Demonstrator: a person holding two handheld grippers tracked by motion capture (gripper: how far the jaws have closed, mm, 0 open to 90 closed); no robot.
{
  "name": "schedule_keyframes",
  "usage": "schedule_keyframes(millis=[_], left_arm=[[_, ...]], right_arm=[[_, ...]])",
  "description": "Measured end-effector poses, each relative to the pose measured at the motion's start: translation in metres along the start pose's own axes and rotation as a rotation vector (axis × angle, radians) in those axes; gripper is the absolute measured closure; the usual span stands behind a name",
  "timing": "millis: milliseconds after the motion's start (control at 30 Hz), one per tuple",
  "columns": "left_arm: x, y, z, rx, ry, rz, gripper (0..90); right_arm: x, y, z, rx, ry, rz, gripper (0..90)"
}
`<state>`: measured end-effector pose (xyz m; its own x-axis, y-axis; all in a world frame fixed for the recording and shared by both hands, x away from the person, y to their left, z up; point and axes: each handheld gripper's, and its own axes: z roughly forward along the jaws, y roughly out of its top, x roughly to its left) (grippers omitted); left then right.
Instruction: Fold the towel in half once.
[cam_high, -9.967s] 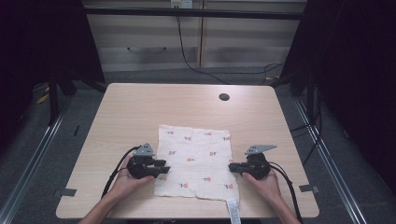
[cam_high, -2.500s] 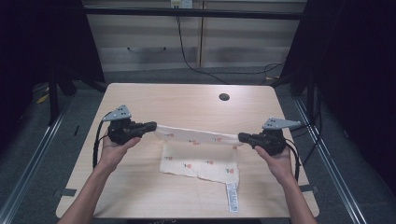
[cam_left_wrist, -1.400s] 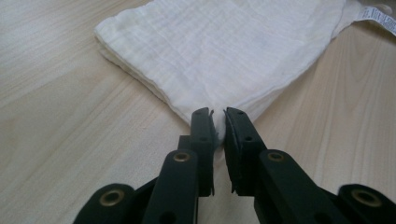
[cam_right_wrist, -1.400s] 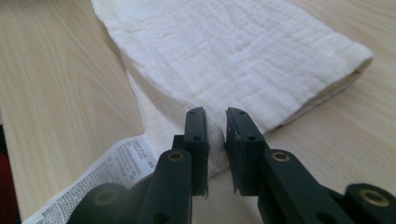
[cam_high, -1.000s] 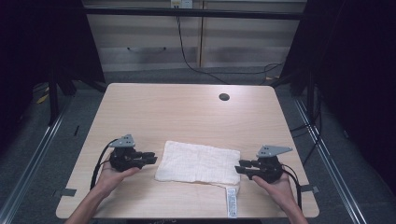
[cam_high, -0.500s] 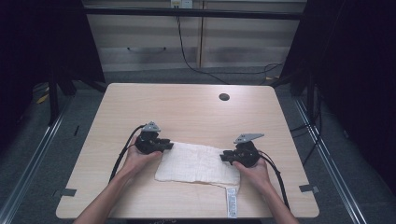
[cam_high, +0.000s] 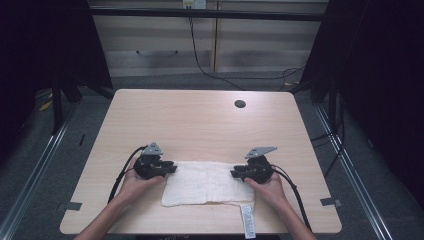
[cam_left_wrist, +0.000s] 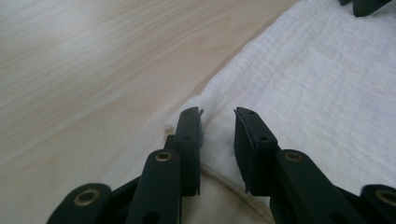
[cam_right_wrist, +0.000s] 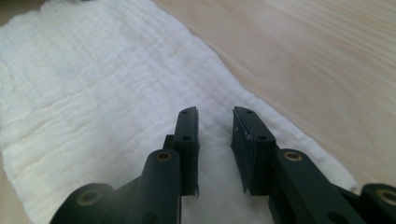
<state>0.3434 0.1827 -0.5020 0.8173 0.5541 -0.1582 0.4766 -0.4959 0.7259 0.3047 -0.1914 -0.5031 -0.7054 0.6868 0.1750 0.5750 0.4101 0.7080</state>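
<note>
A white cloth (cam_high: 202, 183) lies folded in a flat rectangle near the table's front edge, plain side up, with a label strip (cam_high: 247, 221) hanging out at its front right corner. My left gripper (cam_high: 170, 168) rests at the cloth's far left corner, open, its jaws a little apart over the folded edge (cam_left_wrist: 219, 140). My right gripper (cam_high: 235, 173) sits at the far right corner, open as well, jaws above the cloth (cam_right_wrist: 93, 88) with nothing pinched. A hand holds each gripper.
The wooden table (cam_high: 200, 125) has a round cable hole (cam_high: 240, 104) at the back right. Cables trail from both grippers toward the front edge. Dark floor and metal rails surround the table.
The patterned cloth was lifted by its near edge, folded over away from me and laid down plain side up. Both grippers let go, and have shifted toward me along the cloth's ends since half a second ago.
</note>
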Motion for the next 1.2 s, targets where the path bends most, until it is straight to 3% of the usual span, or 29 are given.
schedule_keyframes(millis=[67,167,267,433,633,967,1200], left_arm=[[0.000,-0.007,-0.005,-0.011,-0.011,-0.007,71.0],[0.002,-0.010,-0.009,-0.017,-0.021,-0.018,71.7],[0.005,-0.011,-0.009,-0.023,-0.032,-0.028,73.4],[0.005,-0.012,-0.009,-0.028,-0.032,-0.024,73.8],[0.005,-0.011,-0.008,-0.023,-0.031,-0.027,74.9],[0.005,-0.011,-0.008,-0.023,-0.031,-0.017,75.1],[0.005,-0.011,-0.009,-0.022,-0.033,-0.015,74.9]], right_arm=[[0.006,0.001,0.001,0.008,-0.006,-0.019,71.7],[0.004,0.001,0.002,-0.003,0.014,0.000,72.1],[0.004,0.001,-0.003,-0.029,0.012,-0.022,75.4],[-0.009,0.004,-0.023,-0.092,-0.015,0.025,76.2],[-0.030,0.003,-0.034,-0.110,-0.064,0.063,76.3],[-0.039,0.000,-0.012,-0.029,-0.012,0.053,67.7],[-0.039,-0.003,-0.010,-0.013,-0.018,0.035,74.2]])
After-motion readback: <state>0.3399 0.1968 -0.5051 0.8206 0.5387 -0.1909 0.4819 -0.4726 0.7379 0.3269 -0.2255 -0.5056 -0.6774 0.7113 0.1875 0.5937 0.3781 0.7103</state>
